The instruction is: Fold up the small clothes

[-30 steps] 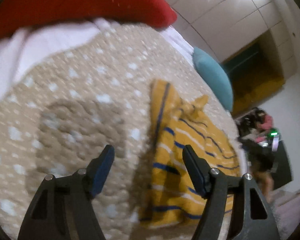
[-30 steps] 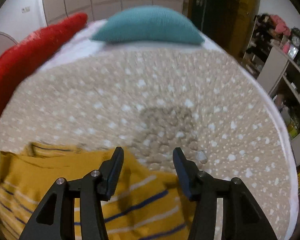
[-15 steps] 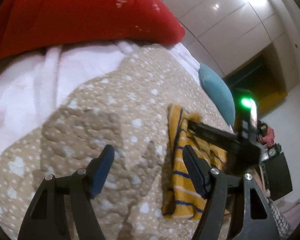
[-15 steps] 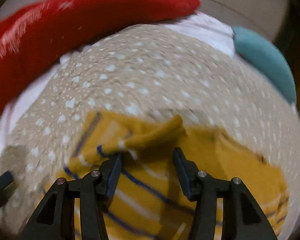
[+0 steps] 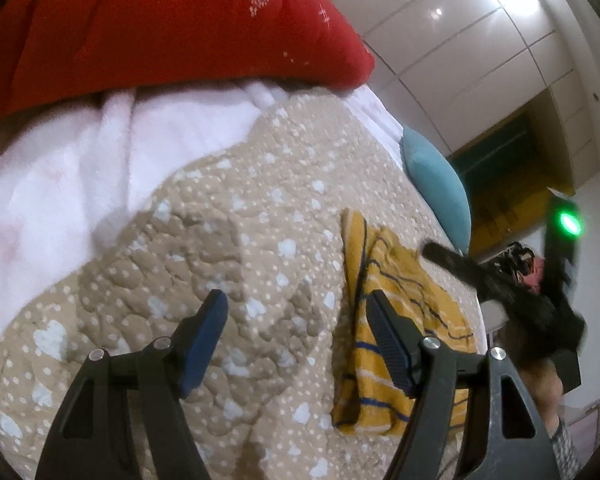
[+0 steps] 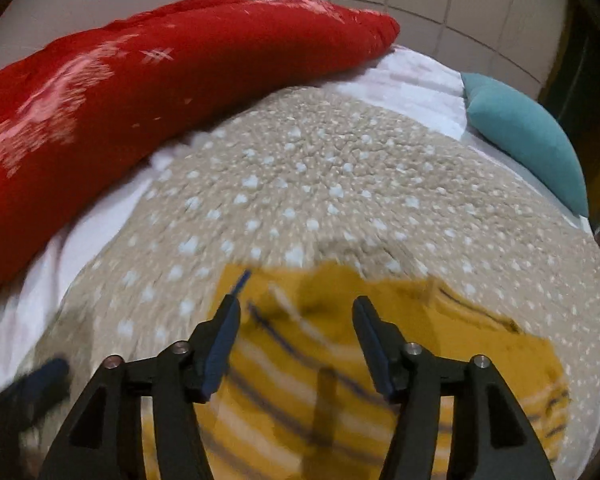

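A small yellow garment (image 5: 396, 320) with blue and white stripes lies folded on the beige dotted quilt (image 5: 236, 248). It also fills the lower part of the right wrist view (image 6: 340, 360), blurred. My left gripper (image 5: 296, 320) is open and empty, above the quilt just left of the garment. My right gripper (image 6: 296, 320) is open and empty, held over the garment's near edge. The right gripper also shows in the left wrist view (image 5: 500, 280), beyond the garment.
A large red pillow (image 6: 140, 80) lies along the far side on a white sheet (image 5: 80, 168). A teal cushion (image 6: 528, 136) sits at the bed's far end. The bed edge drops to a cluttered area (image 5: 520, 264) at the right.
My left gripper has pulled back to the left, off the garment. My right gripper has swung left across the garment and now hovers over its near edge. Both stay open.
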{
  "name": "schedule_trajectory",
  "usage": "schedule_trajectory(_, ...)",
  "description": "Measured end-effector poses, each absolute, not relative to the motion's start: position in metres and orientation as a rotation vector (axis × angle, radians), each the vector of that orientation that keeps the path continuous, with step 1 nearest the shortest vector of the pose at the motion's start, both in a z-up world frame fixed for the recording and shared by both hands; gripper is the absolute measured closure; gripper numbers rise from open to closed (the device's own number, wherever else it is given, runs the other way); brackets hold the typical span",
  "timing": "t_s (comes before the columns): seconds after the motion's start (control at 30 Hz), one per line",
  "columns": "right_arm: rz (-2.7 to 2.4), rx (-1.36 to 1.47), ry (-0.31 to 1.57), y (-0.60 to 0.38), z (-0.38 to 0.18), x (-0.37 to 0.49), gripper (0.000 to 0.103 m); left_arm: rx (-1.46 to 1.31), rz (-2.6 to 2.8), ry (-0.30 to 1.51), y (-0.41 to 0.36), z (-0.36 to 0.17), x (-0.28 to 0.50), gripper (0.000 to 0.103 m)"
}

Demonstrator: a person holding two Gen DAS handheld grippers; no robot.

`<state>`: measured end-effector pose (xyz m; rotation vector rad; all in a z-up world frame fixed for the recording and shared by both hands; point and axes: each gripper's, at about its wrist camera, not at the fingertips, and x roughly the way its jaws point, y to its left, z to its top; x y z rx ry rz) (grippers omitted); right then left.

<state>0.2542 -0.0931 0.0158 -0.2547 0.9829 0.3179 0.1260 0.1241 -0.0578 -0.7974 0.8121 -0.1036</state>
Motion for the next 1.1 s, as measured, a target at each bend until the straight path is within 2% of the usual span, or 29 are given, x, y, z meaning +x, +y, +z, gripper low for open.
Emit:
schedule_trajectory(0.27,0.312,-0.174,1.016,-0.17,0.026,0.165,0.033,-0.768,-0.126,0.862,0.102,-0.06,0.131,0.032)
schedule_trajectory(0.57,0.011,0.059,1.055,-0.332,0.019,0.081,0.031,-0.686,-0.143,0.893,0.061,-0.061,0.14,0.029)
schedule_trajectory(0.83,-0.064,0.302,1.057,-0.416,-0.002,0.035,0.03,-0.662,-0.133,0.834,0.043,-0.071,0.144,0.009)
schedule_trajectory(1.1,-0.016,0.356,0.939,-0.425,-0.012,0.021,0.03,-0.545,-0.12,0.817,0.025,-0.075,0.148,0.001)
